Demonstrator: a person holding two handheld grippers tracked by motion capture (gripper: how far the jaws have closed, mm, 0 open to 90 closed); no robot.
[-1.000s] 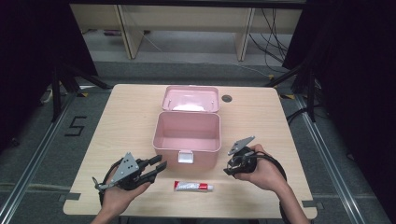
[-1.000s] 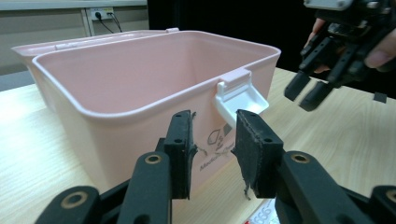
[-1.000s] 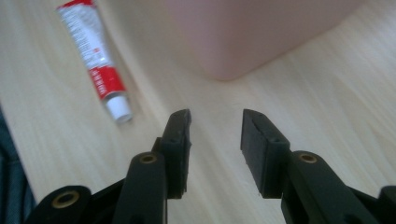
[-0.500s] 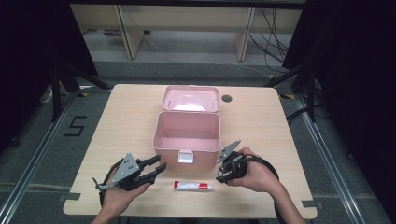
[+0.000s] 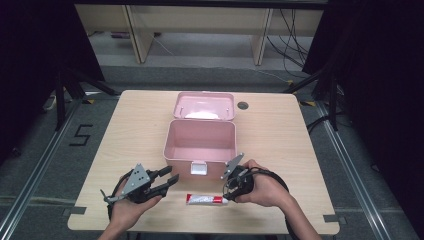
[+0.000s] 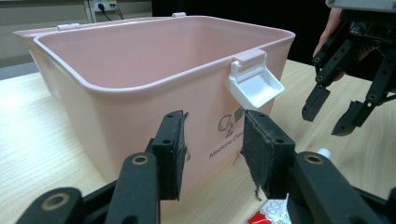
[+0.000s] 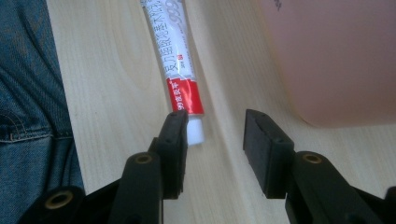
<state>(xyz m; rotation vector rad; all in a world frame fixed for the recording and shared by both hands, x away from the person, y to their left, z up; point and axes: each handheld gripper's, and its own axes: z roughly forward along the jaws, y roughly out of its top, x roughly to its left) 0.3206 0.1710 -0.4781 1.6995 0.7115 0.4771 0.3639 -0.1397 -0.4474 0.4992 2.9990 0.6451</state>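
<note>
Wooden table (image 5: 130,130), dark room, grey floor (image 5: 35,165)

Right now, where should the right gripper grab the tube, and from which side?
Grip the tube across its flat body just behind the white cap, from above. It lies flat on the table before the pink box, and the right gripper has its jaws open at that capped end.
</note>
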